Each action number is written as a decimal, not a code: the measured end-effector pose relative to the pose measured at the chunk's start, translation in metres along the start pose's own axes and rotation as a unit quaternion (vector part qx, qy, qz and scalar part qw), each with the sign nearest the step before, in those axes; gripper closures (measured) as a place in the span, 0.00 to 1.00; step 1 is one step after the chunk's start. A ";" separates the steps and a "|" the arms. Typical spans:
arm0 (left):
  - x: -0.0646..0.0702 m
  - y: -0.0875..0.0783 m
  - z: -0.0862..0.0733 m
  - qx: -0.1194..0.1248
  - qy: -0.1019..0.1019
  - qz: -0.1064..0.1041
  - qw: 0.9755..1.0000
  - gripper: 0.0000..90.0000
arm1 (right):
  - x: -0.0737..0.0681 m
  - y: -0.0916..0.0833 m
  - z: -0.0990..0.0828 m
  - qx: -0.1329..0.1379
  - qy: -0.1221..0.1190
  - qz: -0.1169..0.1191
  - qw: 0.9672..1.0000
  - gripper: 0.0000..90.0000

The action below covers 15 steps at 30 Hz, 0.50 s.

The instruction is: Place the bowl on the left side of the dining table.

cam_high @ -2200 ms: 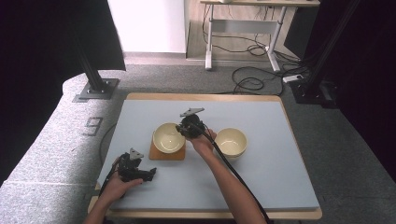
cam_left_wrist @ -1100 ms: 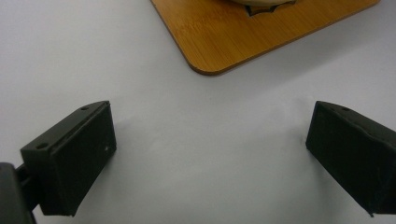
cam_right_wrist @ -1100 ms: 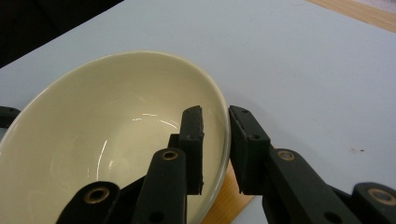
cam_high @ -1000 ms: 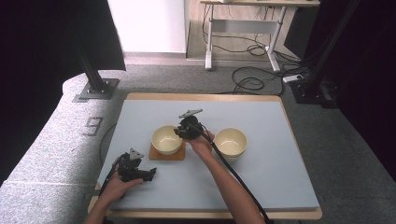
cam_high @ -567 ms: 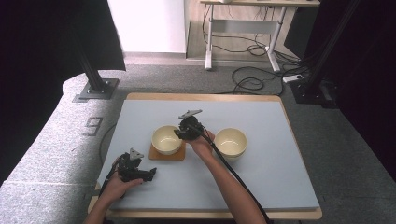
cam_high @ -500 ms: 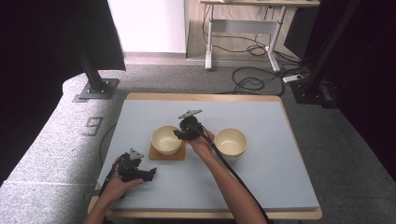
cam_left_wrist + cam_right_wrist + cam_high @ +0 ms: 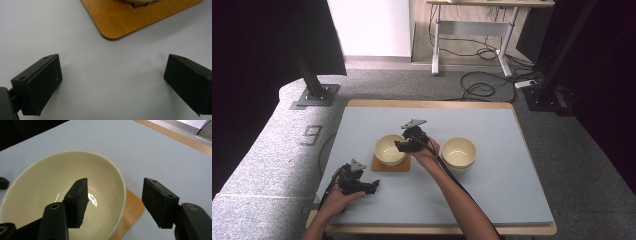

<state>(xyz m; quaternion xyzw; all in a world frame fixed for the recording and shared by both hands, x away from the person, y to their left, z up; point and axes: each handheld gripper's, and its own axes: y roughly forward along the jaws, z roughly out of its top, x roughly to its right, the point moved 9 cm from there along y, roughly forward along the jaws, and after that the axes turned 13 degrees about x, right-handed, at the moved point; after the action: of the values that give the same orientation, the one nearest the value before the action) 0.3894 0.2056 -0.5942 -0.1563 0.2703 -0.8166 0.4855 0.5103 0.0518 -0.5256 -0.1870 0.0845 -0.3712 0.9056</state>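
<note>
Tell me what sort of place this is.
Probably a lab or recording workspace, not a kitchen: a padded table with dark curtains at its sides, loose cables on the carpet, and a desk behind.

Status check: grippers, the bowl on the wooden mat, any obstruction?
Right gripper just opened, straddling bowl rim on mat. Left gripper open, idle. Nothing blocking.
</note>
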 end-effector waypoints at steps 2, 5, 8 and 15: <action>0.000 0.000 0.000 0.000 0.000 0.000 1.000 0.02 | 0.000 -0.001 0.000 0.000 0.001 -0.001 1.000 0.41; 0.000 0.000 0.000 0.000 0.000 0.000 1.000 0.02 | 0.001 -0.002 0.001 0.001 0.001 -0.003 1.000 0.40; 0.000 0.000 0.000 0.000 0.000 0.000 1.000 0.02 | 0.001 -0.005 0.002 0.005 -0.004 -0.007 1.000 0.39; 0.000 0.000 0.000 0.000 0.000 0.000 1.000 0.02 | -0.001 -0.014 0.006 0.017 -0.002 -0.009 1.000 0.37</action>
<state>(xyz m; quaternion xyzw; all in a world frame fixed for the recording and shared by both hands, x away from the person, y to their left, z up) 0.3896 0.2057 -0.5942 -0.1561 0.2708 -0.8164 0.4855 0.5022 0.0449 -0.5138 -0.1736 0.0745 -0.3799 0.9055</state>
